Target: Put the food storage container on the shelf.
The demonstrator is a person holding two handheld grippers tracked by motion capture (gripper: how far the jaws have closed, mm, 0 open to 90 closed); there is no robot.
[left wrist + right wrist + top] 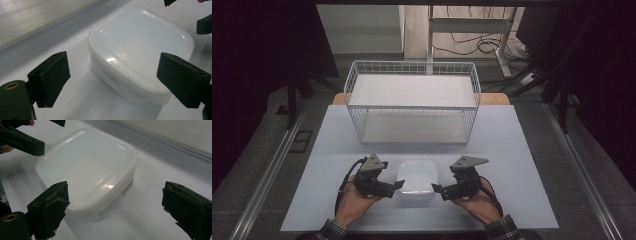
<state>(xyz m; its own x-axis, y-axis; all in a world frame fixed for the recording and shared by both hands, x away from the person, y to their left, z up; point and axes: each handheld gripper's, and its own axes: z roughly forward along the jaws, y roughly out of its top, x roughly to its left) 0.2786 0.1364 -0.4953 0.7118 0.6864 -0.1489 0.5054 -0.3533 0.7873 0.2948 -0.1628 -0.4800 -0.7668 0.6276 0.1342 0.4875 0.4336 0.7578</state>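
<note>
A white, square plastic container (417,176) with its lid on sits on the white table sheet (512,150), near the front edge. My left gripper (396,186) is at the container's left side and my right gripper (437,190) at its right side, each held in a hand. In the left gripper view the container (140,50) lies just ahead of my open left gripper (112,77), with nothing between the jaws. In the right gripper view my right gripper (117,205) is also open, with the container (87,167) close in front of it.
A white wire basket (412,97) with two flat white shelves stands at the back middle of the table. The table's wooden edge (494,98) shows behind it. Beyond are a white desk frame (472,25) and floor cables (477,45).
</note>
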